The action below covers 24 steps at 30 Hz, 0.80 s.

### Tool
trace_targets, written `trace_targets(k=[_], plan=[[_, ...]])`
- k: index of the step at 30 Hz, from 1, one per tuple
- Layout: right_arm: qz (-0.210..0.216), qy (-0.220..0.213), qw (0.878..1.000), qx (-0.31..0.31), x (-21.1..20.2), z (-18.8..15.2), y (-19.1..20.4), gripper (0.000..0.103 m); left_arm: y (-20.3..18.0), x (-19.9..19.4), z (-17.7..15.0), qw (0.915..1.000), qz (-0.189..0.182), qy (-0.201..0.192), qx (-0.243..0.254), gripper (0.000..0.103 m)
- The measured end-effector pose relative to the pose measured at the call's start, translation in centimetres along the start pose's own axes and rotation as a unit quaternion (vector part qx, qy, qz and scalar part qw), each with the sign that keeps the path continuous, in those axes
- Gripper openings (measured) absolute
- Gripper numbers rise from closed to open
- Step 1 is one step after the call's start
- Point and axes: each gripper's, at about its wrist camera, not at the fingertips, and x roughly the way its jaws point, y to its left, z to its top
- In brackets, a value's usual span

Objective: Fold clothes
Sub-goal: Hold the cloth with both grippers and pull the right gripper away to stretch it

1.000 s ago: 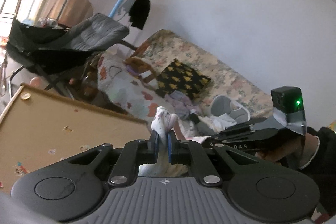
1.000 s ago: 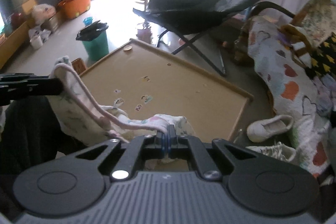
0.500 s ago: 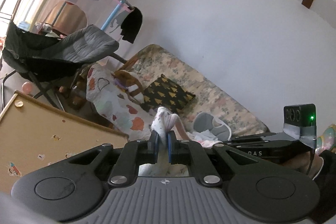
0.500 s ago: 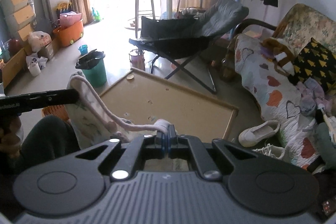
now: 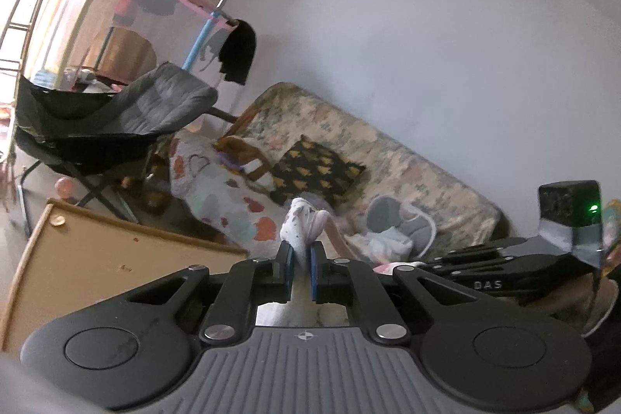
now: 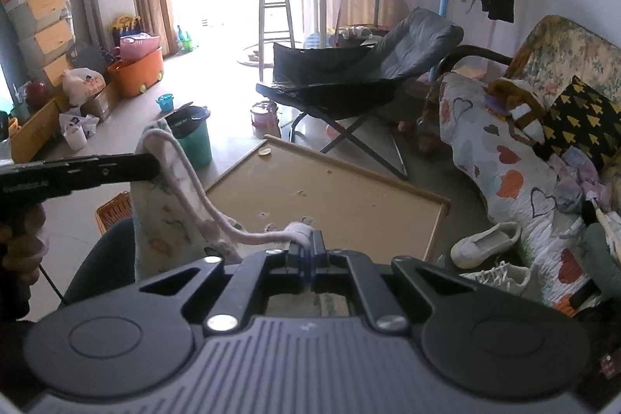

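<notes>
Garment (image 6: 170,204): a small white printed piece with a pink-trimmed edge, suspended in the air between the two grippers and clear of the tan board (image 6: 330,196) lying beyond and below the jaws.

Left gripper (image 5: 299,260): jaws nearly together, clamped on a bunched fold of the garment. The fabric protrudes just past the blue pads (image 5: 288,268) and hangs down behind them. In the right wrist view this gripper enters from the left edge, held by a hand (image 6: 21,239), with the garment's corner draped over its tip.

Right gripper (image 6: 306,251): jaws together, clamped on the pink-trimmed edge. The trim runs from these jaws up and to the left as a slack band to the left gripper, and the body of the garment hangs below it.

Beyond the jaws stand a dark folding chair (image 6: 361,72) and, further to the right, a floral sofa (image 5: 388,158) carrying a heart-print quilt (image 6: 500,165).
</notes>
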Motion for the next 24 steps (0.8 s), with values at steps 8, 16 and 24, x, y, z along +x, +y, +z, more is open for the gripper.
trace_targets(k=[8,16,24], plan=[[0.012,0.012,0.999,0.046,3.9,-1.3,-1.1,0.003,2.9,3.3,-0.2,0.9985,0.046,0.023,-0.019,0.009],[0.019,0.017,0.995,0.094,9.3,-2.4,-3.2,0.003,6.7,8.8,0.4,0.9933,0.105,0.037,-0.033,0.009],[0.000,0.011,0.993,0.117,14.9,-2.8,-5.0,0.003,9.7,13.8,0.7,0.9855,0.158,0.055,-0.023,0.009]])
